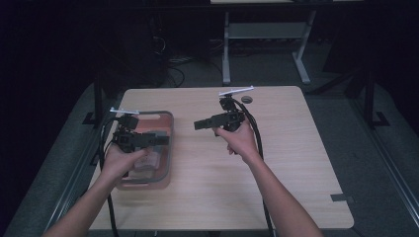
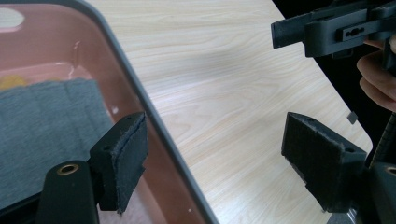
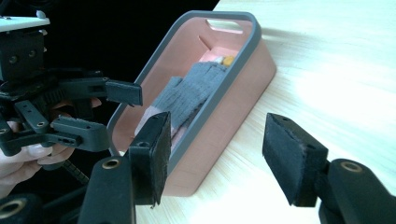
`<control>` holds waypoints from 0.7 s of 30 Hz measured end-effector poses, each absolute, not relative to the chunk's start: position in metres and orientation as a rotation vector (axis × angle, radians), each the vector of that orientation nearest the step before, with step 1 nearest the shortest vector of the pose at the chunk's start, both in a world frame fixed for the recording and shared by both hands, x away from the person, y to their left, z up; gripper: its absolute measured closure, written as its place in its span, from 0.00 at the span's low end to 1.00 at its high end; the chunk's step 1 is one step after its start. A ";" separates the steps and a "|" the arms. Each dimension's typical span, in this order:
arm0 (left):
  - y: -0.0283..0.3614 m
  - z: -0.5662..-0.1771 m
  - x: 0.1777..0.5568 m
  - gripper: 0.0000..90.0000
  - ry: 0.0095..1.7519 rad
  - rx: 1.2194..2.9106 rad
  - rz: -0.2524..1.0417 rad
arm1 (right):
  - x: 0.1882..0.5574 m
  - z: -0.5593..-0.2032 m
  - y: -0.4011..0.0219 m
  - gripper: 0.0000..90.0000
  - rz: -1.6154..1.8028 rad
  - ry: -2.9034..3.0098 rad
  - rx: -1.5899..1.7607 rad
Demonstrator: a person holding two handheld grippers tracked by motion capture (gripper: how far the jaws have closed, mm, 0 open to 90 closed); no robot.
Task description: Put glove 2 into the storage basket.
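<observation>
No readable text or labels

Dim room, grey floor, white-legged desk behind wooden table.

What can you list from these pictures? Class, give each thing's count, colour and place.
bin: one, pink with grey rim, left side of the table.
folded cloth: one, grey, inside the bin.
small item: one, yellow, at the bin's far end, too small to identify.
table: one, light wood.
left hand-held gripper: one, black, open, above the bin.
right hand-held gripper: one, black, open, above mid-table.
</observation>
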State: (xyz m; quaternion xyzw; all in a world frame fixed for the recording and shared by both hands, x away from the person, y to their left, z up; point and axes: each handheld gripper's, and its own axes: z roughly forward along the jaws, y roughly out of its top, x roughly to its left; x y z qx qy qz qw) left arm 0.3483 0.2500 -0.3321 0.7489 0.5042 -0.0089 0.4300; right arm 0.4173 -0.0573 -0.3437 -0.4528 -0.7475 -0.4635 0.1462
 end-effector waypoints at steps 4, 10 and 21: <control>0.244 -0.331 0.348 0.24 1.248 1.884 -0.026 | 0.416 -0.343 -0.066 0.45 -1.336 -2.151 -1.318; 0.232 -0.330 0.349 0.24 1.230 1.896 -0.029 | 0.413 -0.344 -0.078 0.45 -1.350 -2.141 -1.340; 0.215 -0.328 0.349 0.24 1.193 1.908 -0.033 | 0.409 -0.346 -0.099 0.44 -1.359 -2.129 -1.379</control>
